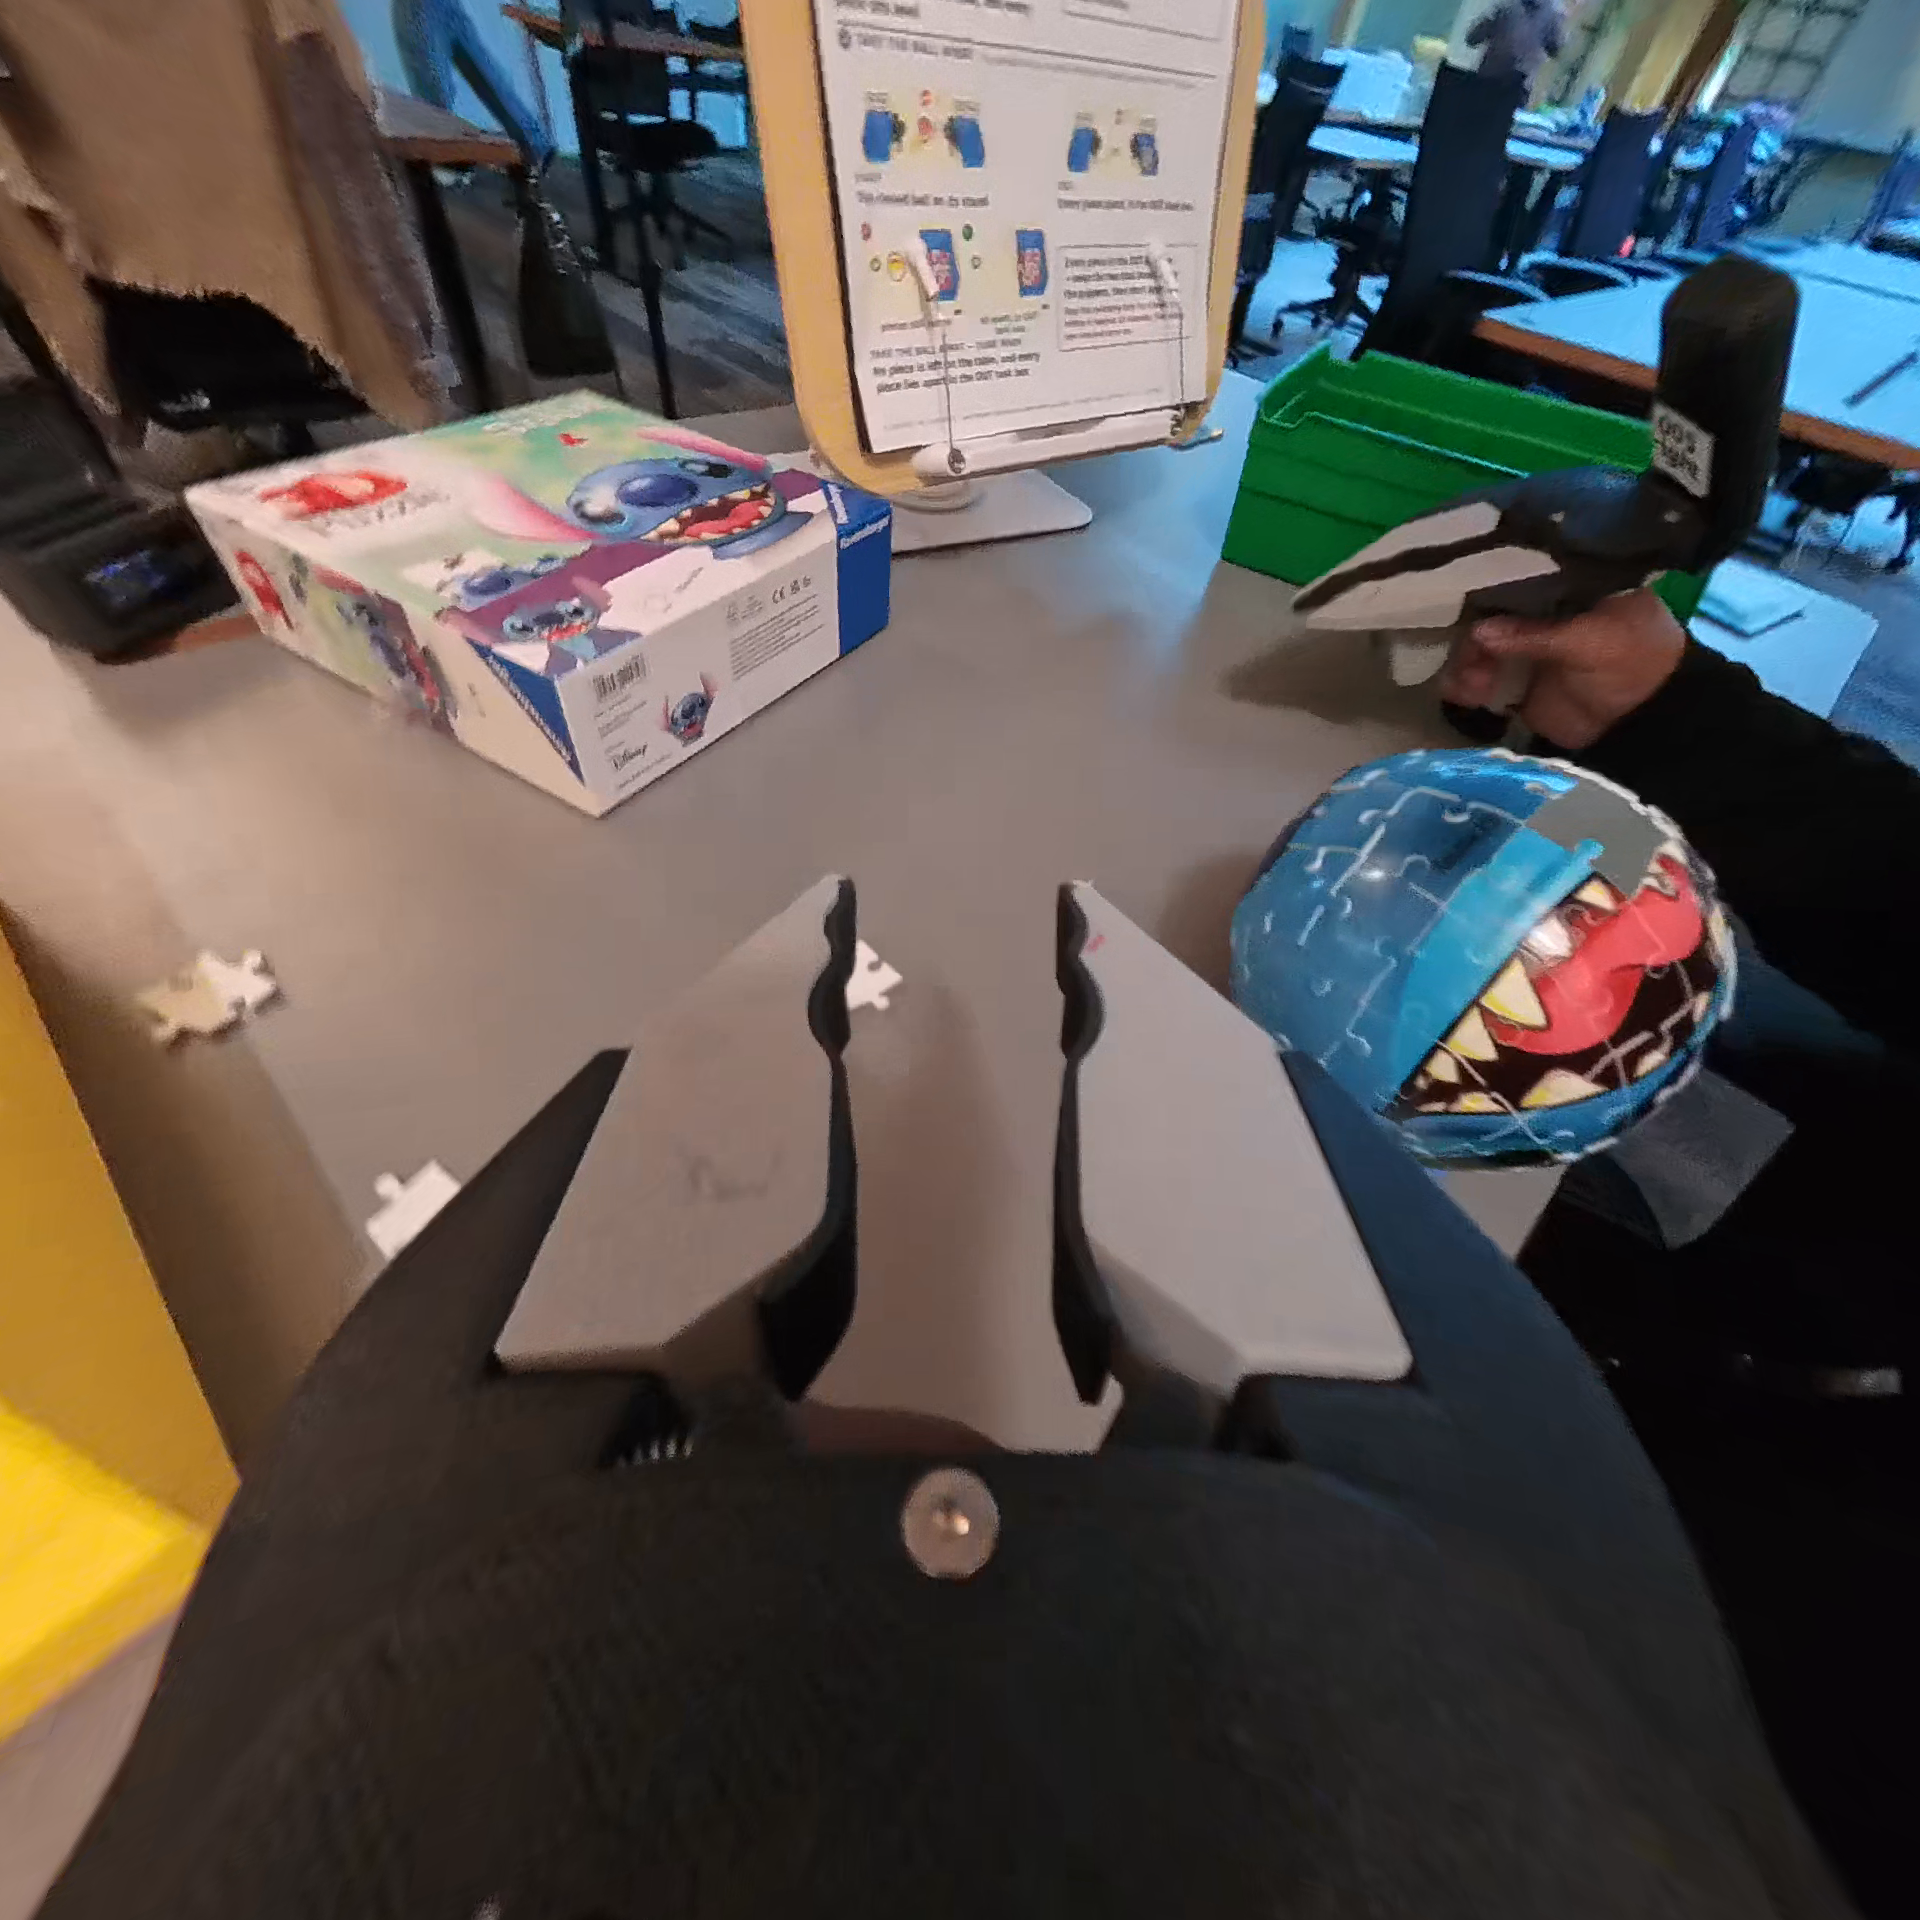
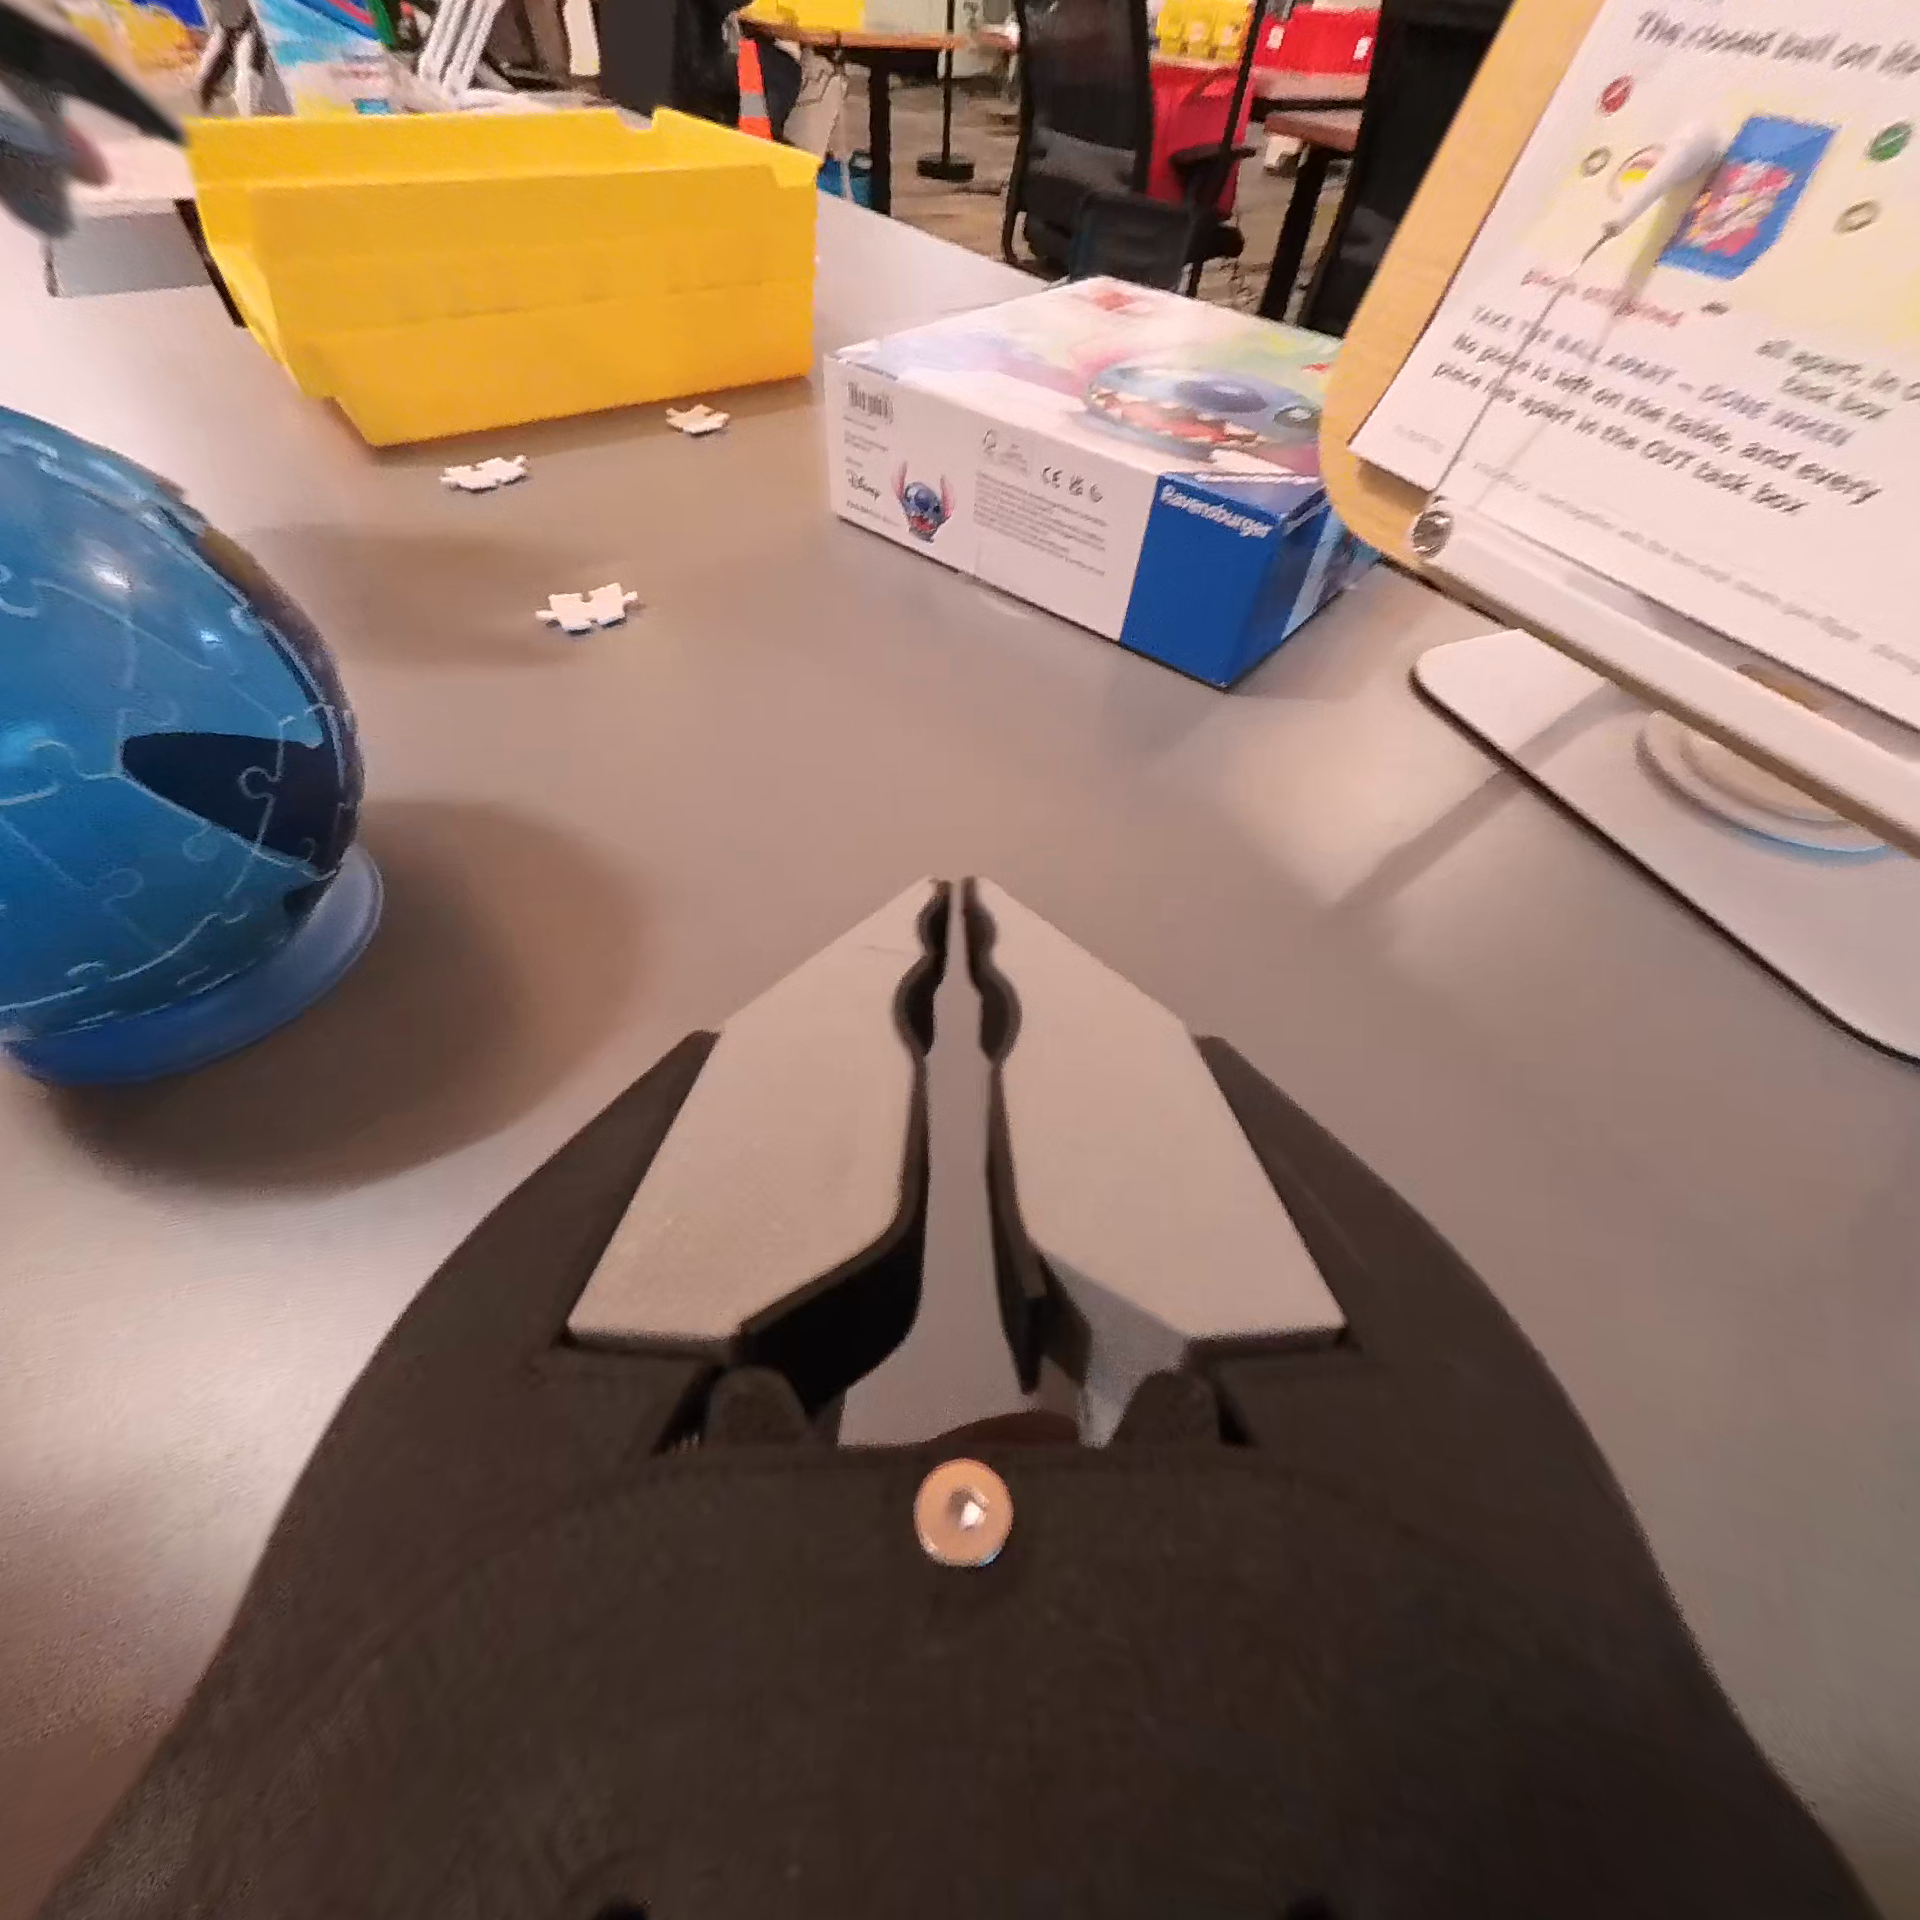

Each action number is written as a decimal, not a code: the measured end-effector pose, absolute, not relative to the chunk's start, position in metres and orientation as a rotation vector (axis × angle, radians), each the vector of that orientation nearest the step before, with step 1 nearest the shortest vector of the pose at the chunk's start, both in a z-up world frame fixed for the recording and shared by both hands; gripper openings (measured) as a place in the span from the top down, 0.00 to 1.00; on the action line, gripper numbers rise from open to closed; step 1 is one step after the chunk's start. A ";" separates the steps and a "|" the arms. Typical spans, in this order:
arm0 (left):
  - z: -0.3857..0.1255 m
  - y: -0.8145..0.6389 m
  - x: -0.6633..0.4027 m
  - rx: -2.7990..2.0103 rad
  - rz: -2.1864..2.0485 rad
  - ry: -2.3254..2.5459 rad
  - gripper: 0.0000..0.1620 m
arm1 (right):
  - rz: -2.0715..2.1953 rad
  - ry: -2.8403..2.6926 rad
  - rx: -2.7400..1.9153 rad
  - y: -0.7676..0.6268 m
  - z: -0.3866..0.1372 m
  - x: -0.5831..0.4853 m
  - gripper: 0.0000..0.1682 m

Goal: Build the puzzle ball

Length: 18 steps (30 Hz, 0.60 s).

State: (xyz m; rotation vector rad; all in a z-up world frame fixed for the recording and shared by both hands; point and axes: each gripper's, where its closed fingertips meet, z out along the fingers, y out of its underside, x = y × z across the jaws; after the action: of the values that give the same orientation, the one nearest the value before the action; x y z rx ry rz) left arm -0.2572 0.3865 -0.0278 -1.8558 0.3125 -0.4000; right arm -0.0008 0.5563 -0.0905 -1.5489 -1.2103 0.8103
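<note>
Both grippers hung over the grey table (image 1: 987, 727). Left gripper (image 1: 956, 904) had its jaws wide apart, holding nothing, above a white puzzle piece (image 1: 871, 977). Right gripper (image 2: 957, 894) was squeezed nearly closed and empty. Blue puzzle ball (image 1: 1475, 956) sat on its stand beside them, with 1 gap showing.

Puzzle ball (image 1: 1481, 961) is sitting upright on the grey table (image 1: 935, 727), nearly complete; blue shell is showing jigsaw seams, with a red mouth and pale teeth facing the left wrist camera; a grey patch is showing near its top; in the right wrist view it is resting on a blue ring stand (image 2: 312, 935), a dark gap lying open in its side; three loose white pieces (image 2: 588, 607) (image 2: 483, 474) (image 2: 698, 418) are lying flat, well apart from the ball, two nearer the yellow bin (image 2: 520, 281); pictured puzzle box (image 1: 540, 582) is lying flat beyond.
</note>
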 end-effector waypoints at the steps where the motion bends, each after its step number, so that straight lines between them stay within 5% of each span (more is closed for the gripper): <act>1: -0.032 0.381 -0.259 -1.870 -0.400 0.284 0.76 | 0.794 -1.189 -1.548 0.559 -0.089 0.002 0.92; 10: -0.078 0.348 -0.282 -1.975 -0.308 0.072 0.57 | 0.772 -1.239 -1.580 0.556 -0.103 -0.003 0.83; 18: -0.107 0.350 -0.312 -2.090 -0.173 0.058 0.60 | 0.742 -1.279 -1.592 0.553 -0.111 -0.007 0.82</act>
State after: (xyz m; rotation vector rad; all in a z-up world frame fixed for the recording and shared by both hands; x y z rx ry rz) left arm -0.3123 0.3500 -0.1070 -2.0903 0.0578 -0.1733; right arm -0.0067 0.5526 -0.1110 -1.5923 -1.2793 0.7417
